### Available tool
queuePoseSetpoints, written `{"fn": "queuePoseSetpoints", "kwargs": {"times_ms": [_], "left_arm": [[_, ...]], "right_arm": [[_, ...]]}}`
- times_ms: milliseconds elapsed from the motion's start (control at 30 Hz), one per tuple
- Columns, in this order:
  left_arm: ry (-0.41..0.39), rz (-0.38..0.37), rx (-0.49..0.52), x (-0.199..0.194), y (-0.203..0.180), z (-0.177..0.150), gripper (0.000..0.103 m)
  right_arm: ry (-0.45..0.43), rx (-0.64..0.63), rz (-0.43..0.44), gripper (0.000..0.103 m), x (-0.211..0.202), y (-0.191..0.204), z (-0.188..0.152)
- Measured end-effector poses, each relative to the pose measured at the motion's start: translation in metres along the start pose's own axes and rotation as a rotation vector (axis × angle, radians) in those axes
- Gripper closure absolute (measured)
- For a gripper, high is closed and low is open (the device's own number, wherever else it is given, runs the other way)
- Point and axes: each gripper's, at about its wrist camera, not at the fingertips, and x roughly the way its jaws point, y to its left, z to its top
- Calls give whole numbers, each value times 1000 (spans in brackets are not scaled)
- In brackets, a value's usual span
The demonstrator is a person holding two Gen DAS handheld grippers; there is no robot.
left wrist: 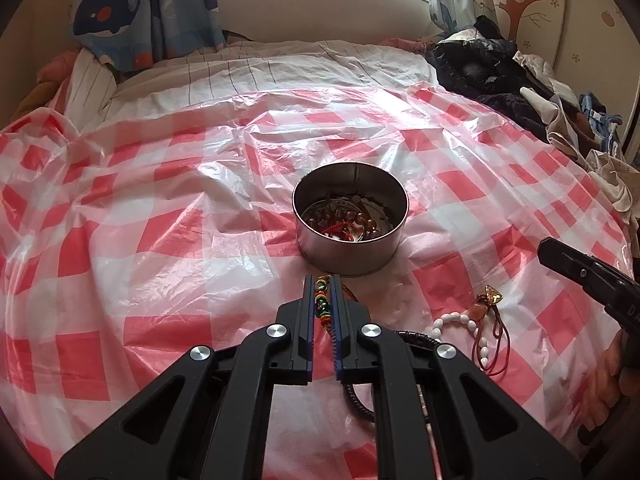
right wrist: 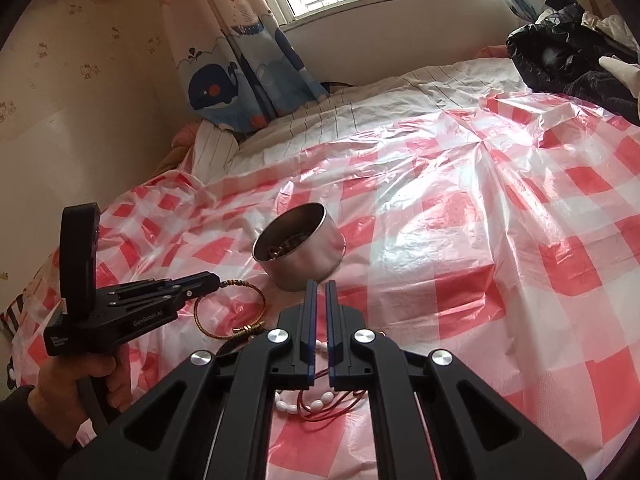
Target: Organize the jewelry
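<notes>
A round metal tin (left wrist: 350, 220) holding beaded jewelry stands on the red-and-white checked plastic sheet (left wrist: 160, 200); it also shows in the right wrist view (right wrist: 298, 254). My left gripper (left wrist: 322, 280) is shut on a multicoloured beaded bracelet (left wrist: 323, 300) just in front of the tin. In the right wrist view the left gripper (right wrist: 216, 280) holds that brown cord bracelet (right wrist: 230, 308). My right gripper (right wrist: 320, 285) is shut and empty, above a white bead bracelet (right wrist: 304, 402) and a red cord. The white bead bracelet (left wrist: 460, 320) lies beside an amber pendant (left wrist: 493, 298).
A dark beaded strand (left wrist: 416, 338) lies under the left gripper. A pile of dark clothes (left wrist: 500, 76) sits at the far right of the bed. Whale-print curtains (left wrist: 132, 12) hang at the back by the window.
</notes>
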Motion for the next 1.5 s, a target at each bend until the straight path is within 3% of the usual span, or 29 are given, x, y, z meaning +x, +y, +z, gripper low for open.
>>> {"fn": "queuePoseSetpoints", "kwargs": {"times_ms": [67, 133, 200, 233, 267, 400, 433, 467, 500, 733, 867, 1000, 1100, 1200, 1267, 1333, 1433, 1500], "left_arm": [[-10, 7, 5, -3, 0, 1, 97], [-6, 11, 3, -3, 2, 1, 97], [1, 13, -1, 0, 3, 0, 97], [5, 12, -1, 1, 3, 0, 97], [8, 12, 1, 2, 2, -1, 97], [14, 14, 9, 4, 0, -2, 97], [15, 12, 9, 5, 0, -2, 97], [15, 11, 10, 5, -1, -2, 97], [14, 8, 10, 4, -1, -2, 97], [-29, -42, -23, -11, 2, 5, 97], [-48, -68, -43, -19, 4, 8, 102], [-59, -78, -42, -25, 2, 14, 102], [-1, -68, -19, -14, 1, 11, 102], [62, -9, 18, 8, 3, -2, 87], [95, 57, 52, 24, 3, -11, 64], [123, 83, 76, 36, 2, -16, 60], [160, 118, 106, 47, 2, -23, 60], [163, 119, 108, 46, 1, -23, 78]], "right_arm": [[15, 7, -14, 98, 2, -3, 4], [93, 19, -41, 98, 11, -10, 1], [167, 46, -80, 70, 22, -19, -8], [196, 42, -97, 44, 28, -20, -13], [229, 18, -120, 43, 36, -17, -17], [306, -81, -210, 48, 55, -7, -33], [311, -79, -202, 68, 56, -7, -34], [315, -69, -181, 93, 56, -9, -34], [307, -56, -165, 97, 53, -10, -34], [138, -26, -76, 97, 19, -4, -15], [51, -15, -18, 97, 2, 1, -3], [36, -15, 11, 97, 3, 5, 11], [29, -19, 26, 97, 6, 6, 18], [35, -13, 33, 97, 8, 5, 15], [48, -4, 36, 97, 10, 3, 13], [54, 1, 41, 97, 12, 1, 12], [57, -1, 46, 97, 13, 1, 10], [61, 0, 51, 97, 14, 1, 9]]}}
